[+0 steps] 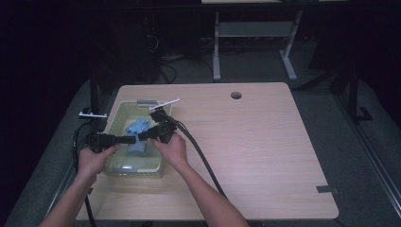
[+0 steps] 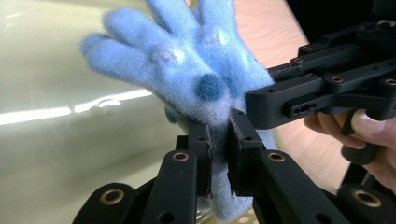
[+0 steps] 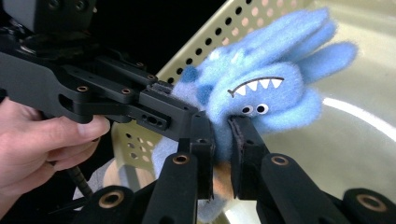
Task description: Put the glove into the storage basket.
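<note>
A fuzzy blue plush monster [image 1: 138,126] with finger-like points hangs over a pale yellow-green basket [image 1: 135,171] at the table's left. My left gripper [image 1: 133,139] comes in from the left and my right gripper [image 1: 143,135] from the right, tips meeting at the toy. In the left gripper view my left gripper [image 2: 219,135] is shut on the plush [image 2: 187,60] at its lower edge, with the right gripper [image 2: 261,102] clamped beside it. In the right gripper view my right gripper [image 3: 222,135] pinches the plush [image 3: 261,93] below its toothy face, next to the left gripper [image 3: 182,112].
The basket's perforated wall [image 3: 233,32] rises behind the toy. The wooden table [image 1: 255,151] has a round hole [image 1: 236,95] near its far edge and a grey tape strip [image 1: 327,189] at the front right. A black cable [image 1: 203,158] trails from the right gripper.
</note>
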The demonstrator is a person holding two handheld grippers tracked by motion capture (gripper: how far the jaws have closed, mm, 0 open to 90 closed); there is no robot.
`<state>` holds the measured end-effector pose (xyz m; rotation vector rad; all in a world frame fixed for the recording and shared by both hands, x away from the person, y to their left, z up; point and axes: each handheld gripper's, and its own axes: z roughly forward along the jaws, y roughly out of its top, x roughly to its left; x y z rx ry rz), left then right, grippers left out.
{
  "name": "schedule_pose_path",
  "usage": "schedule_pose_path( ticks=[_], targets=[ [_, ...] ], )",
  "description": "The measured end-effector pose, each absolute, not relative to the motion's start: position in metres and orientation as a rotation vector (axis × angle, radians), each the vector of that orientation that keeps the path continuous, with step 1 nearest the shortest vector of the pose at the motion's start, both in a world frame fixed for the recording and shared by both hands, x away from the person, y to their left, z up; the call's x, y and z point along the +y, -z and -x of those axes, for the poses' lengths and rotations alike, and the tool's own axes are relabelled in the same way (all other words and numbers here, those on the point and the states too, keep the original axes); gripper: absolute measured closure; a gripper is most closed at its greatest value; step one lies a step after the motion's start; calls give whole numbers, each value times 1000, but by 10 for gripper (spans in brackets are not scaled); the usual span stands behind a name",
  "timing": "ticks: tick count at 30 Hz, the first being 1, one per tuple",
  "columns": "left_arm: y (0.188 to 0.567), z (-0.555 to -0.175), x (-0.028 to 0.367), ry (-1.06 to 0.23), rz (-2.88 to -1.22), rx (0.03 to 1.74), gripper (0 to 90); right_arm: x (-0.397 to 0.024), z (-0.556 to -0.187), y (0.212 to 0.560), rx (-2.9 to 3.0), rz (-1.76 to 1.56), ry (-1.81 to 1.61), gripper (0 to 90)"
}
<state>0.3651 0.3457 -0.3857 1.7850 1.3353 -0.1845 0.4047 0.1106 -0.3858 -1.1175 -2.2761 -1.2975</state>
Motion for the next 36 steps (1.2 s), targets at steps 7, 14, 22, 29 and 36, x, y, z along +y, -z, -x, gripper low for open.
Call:
schedule_pose_path(
  ticks=[7, 14, 22, 29, 36],
  targets=[
    [393, -370, 342, 164, -1866, 1382, 813, 119, -409, 399, -2295, 1148, 1217, 814],
    [400, -374, 337, 157, -1927, 1430, 812, 127, -411, 406, -2356, 1176, 1136, 813],
    [408, -378, 328, 126, -2017, 1486, 810, 141, -409, 409, -2503, 1188, 1005, 784],
    [411, -378, 313, 47, -2112, 1519, 803, 140, -408, 402, -2603, 1203, 967, 727],
    [411, -382, 313, 47, -2167, 1558, 673, 129, -406, 391, -2600, 1209, 1008, 713]
  ],
)
